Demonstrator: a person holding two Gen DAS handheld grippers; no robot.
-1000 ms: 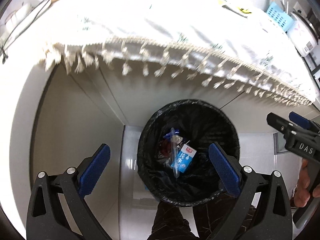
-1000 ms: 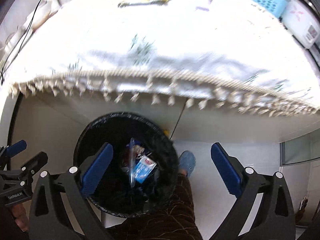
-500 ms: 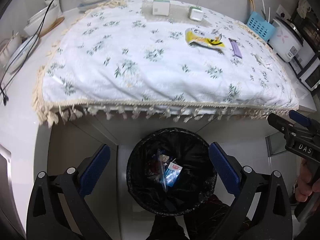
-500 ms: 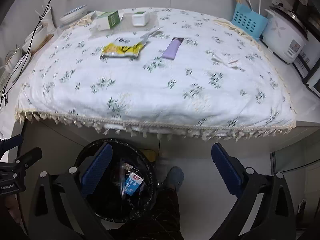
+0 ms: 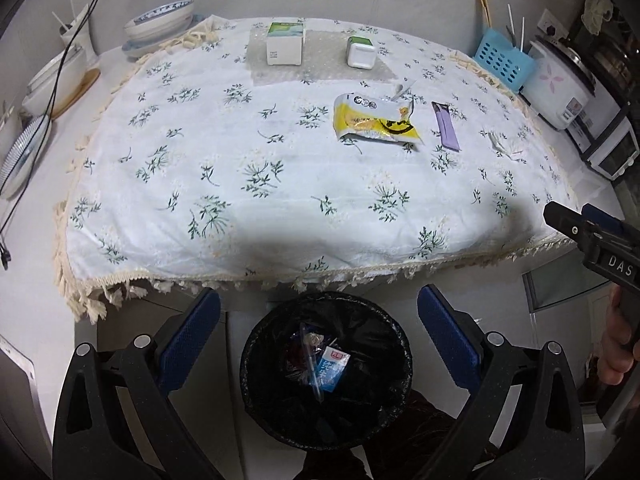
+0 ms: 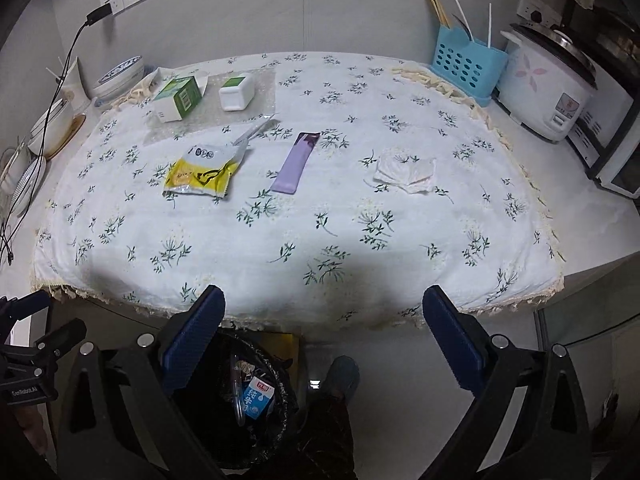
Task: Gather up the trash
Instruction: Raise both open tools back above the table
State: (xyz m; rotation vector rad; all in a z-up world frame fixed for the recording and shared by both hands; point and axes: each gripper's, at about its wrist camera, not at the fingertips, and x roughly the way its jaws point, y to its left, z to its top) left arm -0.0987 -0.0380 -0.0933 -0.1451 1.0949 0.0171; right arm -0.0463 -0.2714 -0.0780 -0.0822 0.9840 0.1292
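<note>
A black-lined trash bin (image 5: 256, 384) (image 6: 280, 412) stands on the floor below the table's front edge, holding a blue milk carton (image 5: 331, 368) (image 6: 257, 397) and a clear wrapper. On the floral tablecloth (image 5: 256, 184) (image 6: 320, 216) lie a yellow snack bag (image 5: 374, 122) (image 6: 204, 172), a purple wrapper (image 5: 446, 126) (image 6: 296, 162) and a crumpled white tissue (image 6: 406, 170) (image 5: 502, 144). My left gripper (image 5: 319, 340) hangs open above the bin, empty. My right gripper (image 6: 323, 340) is open and empty over the table's front edge.
At the back stand a green-and-white box (image 5: 283, 43) (image 6: 178, 98) and a small white container (image 5: 361, 52) (image 6: 237, 91). Bowls (image 5: 158, 26) and plates sit at left, a blue utensil basket (image 6: 466, 66) and rice cooker (image 6: 546, 92) at right. A person's foot (image 6: 339, 376) stands beside the bin.
Both grippers have risen and tilted up from the bin, so the tabletop and its litter have come into view. Both stay open and empty.
</note>
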